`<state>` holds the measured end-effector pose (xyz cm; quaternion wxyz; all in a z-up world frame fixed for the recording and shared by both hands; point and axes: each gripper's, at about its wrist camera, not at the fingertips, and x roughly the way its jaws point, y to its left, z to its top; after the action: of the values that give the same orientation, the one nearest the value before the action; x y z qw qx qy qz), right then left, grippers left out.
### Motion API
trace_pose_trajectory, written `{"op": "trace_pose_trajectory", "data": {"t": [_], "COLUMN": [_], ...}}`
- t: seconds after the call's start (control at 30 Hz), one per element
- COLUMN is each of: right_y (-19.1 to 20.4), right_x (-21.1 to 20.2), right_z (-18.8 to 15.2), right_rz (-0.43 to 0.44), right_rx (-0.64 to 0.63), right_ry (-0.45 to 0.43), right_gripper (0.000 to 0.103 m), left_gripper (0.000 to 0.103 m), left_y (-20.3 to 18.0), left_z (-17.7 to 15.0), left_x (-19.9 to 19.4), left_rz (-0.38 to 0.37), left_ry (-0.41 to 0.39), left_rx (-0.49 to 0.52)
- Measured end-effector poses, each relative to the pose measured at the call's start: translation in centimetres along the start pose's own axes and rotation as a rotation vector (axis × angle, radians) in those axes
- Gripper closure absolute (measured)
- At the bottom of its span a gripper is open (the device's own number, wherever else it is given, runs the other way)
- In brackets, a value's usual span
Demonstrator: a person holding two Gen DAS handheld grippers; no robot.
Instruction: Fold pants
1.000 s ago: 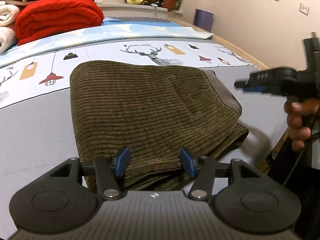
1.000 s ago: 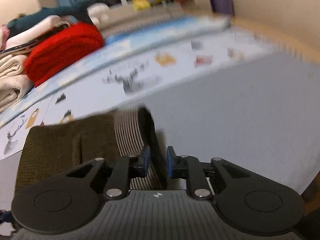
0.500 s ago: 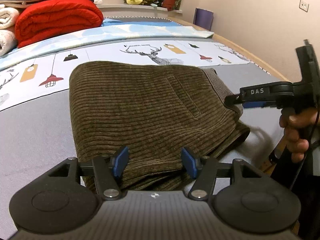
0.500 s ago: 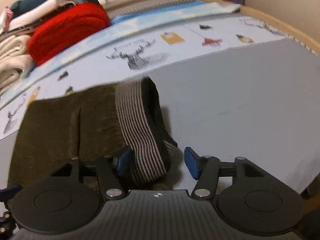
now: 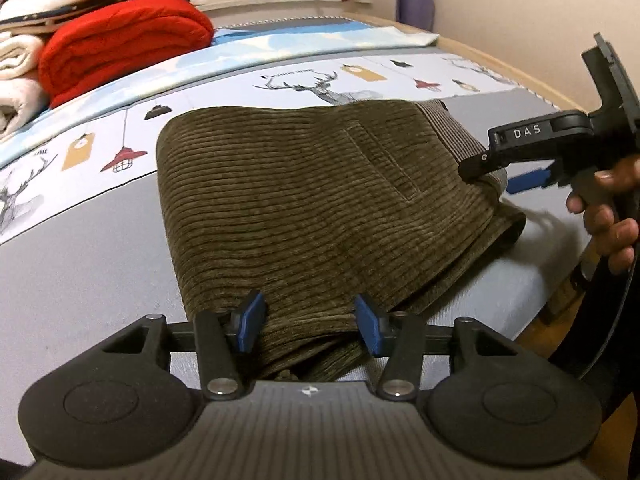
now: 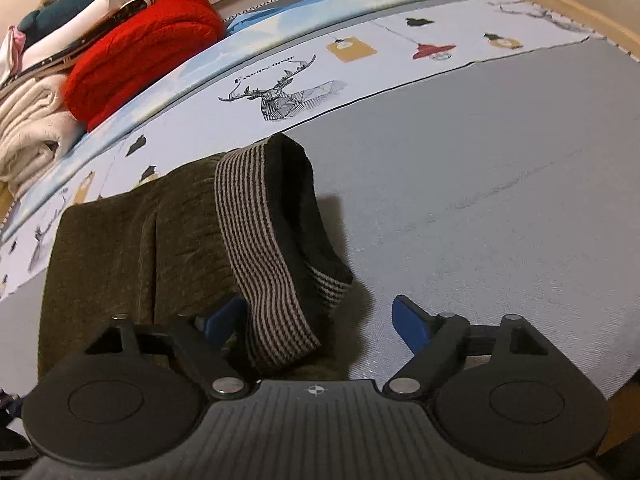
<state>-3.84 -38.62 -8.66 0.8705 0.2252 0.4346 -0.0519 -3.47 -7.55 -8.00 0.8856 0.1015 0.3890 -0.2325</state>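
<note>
Since the earlier frame, right tool (image 6: 320, 316) has spread wide around the striped waistband (image 6: 260, 248) of the pants (image 5: 312, 208); left tool (image 5: 306, 324) also released, so layers may slip.

You are handling ribbed, matt olive corduroy pants (image 5: 304, 200) with a striped knit waistband (image 6: 260, 248), lying on a smooth grey cloth bed sheet (image 6: 500, 200).

A grey-sheeted bed (image 5: 80, 264) carries folded olive corduroy pants (image 5: 304, 200), a white deer-print cover (image 6: 360, 64), and a rolled red blanket (image 5: 120, 44).
</note>
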Motion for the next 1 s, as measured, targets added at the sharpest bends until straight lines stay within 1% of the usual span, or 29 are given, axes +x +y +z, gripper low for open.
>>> {"op": "trace_pose_trajectory", "data": {"t": [0.07, 0.17, 0.3, 0.4, 0.47, 0.5, 0.53, 0.63, 0.73, 0.8, 0.87, 0.9, 0.97, 1.0], "right_y": [-0.1, -0.3, -0.1, 0.5, 0.9, 1.1, 1.3, 1.7, 1.5, 1.3, 1.1, 1.0, 0.7, 0.6], "right_x": [0.4, 1.3, 2.6, 3.1, 3.4, 3.4, 3.5, 3.5, 3.4, 3.3, 3.0, 2.9, 2.5, 2.3], "right_z": [0.2, 0.1, 0.4, 0.5, 0.6, 0.6, 0.5, 0.4, 0.3, 0.2, 0.1, 0.1, -0.1, -0.1], "right_rz": [0.026, 0.071, 0.100, 0.106, 0.113, 0.117, 0.122, 0.131, 0.138, 0.142, 0.144, 0.145, 0.153, 0.158], "right_rx": [0.025, 0.055, 0.080, 0.069, 0.057, 0.053, 0.047, 0.033, 0.034, 0.038, 0.039, 0.038, 0.051, 0.060], "right_ry": [0.023, 0.066, 0.110, 0.123, 0.130, 0.133, 0.138, 0.142, 0.138, 0.130, 0.120, 0.114, 0.098, 0.090], "right_gripper": [0.014, 0.010, 0.009, 0.007, 0.007, 0.007, 0.007, 0.007, 0.010, 0.013, 0.020, 0.022, 0.031, 0.033], "left_gripper": [0.047, 0.046, 0.043, 0.042, 0.033, 0.024, 0.023, 0.023, 0.023, 0.023, 0.023, 0.022, 0.021, 0.021], "left_y": [0.1, 0.6, 2.2, 3.9, 5.3, 5.9, 6.6, 9.0, 11.3, 12.4, 13.2, 13.3, 13.4, 13.5], "left_z": [0.0, 0.4, 1.6, 2.7, 3.7, 4.1, 4.6, 5.4, 5.8, 5.8, 5.8, 5.8, 5.6, 5.4], "left_x": [-0.1, -0.5, -1.0, -1.0, -0.5, -0.2, 0.3, 1.9, 3.6, 4.9, 6.3, 7.0, 8.1, 8.6], "left_rz": [0.000, -0.002, -0.034, -0.018, 0.008, 0.027, 0.042, 0.048, 0.016, -0.014, -0.057, -0.074, -0.095, -0.108], "left_ry": [0.002, 0.008, 0.026, 0.030, 0.035, 0.042, 0.051, 0.083, 0.107, 0.125, 0.153, 0.169, 0.179, 0.178], "left_rx": [-0.024, -0.065, -0.186, -0.278, -0.338, -0.363, -0.395, -0.509, -0.649, -0.714, -0.750, -0.758, -0.761, -0.769]}}
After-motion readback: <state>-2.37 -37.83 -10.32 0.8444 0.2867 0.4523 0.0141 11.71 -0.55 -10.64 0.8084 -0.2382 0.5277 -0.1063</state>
